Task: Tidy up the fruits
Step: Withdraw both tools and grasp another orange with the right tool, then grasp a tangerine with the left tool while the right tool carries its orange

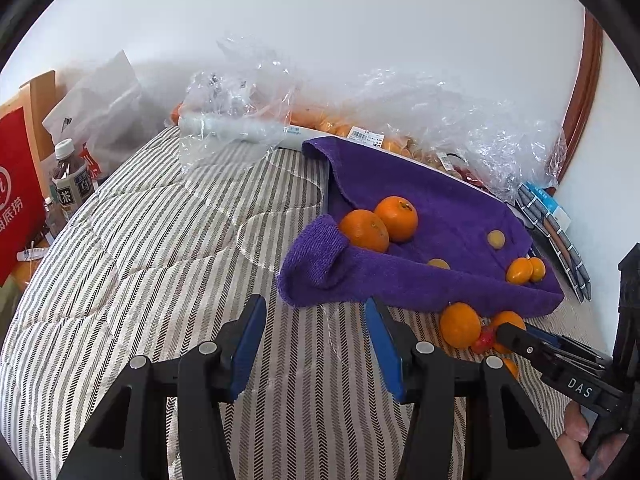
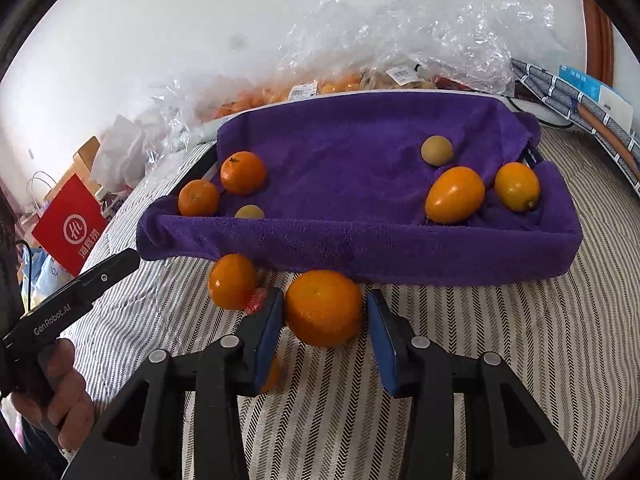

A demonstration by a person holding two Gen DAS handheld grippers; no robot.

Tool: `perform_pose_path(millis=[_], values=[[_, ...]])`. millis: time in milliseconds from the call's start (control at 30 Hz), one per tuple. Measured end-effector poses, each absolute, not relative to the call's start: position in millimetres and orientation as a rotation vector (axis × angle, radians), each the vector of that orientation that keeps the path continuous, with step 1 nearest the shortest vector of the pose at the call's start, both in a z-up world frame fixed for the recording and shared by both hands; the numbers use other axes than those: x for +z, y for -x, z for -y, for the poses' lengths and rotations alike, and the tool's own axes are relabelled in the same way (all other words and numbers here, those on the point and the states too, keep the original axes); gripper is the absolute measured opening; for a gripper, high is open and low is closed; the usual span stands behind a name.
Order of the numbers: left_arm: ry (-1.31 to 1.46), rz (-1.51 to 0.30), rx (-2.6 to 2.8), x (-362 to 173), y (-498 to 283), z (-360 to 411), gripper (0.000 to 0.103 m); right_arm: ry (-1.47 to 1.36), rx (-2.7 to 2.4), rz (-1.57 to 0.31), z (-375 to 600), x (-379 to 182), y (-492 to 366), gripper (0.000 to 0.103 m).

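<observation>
Right gripper (image 2: 325, 322): jaws spread around a round, dimpled orange (image 2: 323, 307) on the striped quilt (image 2: 480, 360), at the purple towel's (image 2: 360, 240) front edge
Left gripper (image 1: 316, 344): wide apart, empty
Towel: fuzzy, holding smooth oval fruits (image 2: 454, 194)

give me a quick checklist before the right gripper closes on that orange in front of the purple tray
1. Right gripper open: ok, wider than the fruit.
2. Orange between the fingers: ok, though the left pad looks nearly touching while the right shows a gap.
3. Neighbours clear: not ok, a small red fruit sits against the left finger, with a second orange just beyond.
4. Drop spot free: ok, the purple towel-lined tray has bare space mid-way.
5. Left gripper out of the way: ok, open, empty, off to the side.
6. Orange's firmness: cannot tell.
</observation>
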State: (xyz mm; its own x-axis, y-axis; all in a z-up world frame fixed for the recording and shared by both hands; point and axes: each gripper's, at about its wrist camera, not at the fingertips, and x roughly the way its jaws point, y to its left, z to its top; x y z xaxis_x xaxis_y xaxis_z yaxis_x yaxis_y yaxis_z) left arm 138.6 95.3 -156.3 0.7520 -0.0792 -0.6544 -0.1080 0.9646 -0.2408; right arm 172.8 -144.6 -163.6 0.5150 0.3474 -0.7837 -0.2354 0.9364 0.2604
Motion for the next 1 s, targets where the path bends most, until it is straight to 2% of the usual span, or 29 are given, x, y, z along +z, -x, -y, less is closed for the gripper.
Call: perform_pose_path(millis=[267, 567, 733, 1000], values=[[0.284, -0.736, -0.008, -157.7, -140.2, -94.6, 0.049, -0.048, 0.273, -0.934, 167.6, -153.5, -158.8, 0.04], [0.264, -0.747, -0.089, -158.2, -141.0, -83.9, 0.049, 0.004, 0.248, -0.976, 169.6, -165.1, -163.6, 0.04], [0.251, -0.74, -0.14, -154.8, -142.3, -72.0, 0.049, 0.035, 0.232, -0.917, 177.7, -158.9, -154.0, 0.04], [0.328, -0.849, -0.269, -161.6, -166.4, -29.8, 0.049, -0.005, 0.195, -0.899, 208.5, -155.9, -150.2, 0.04]])
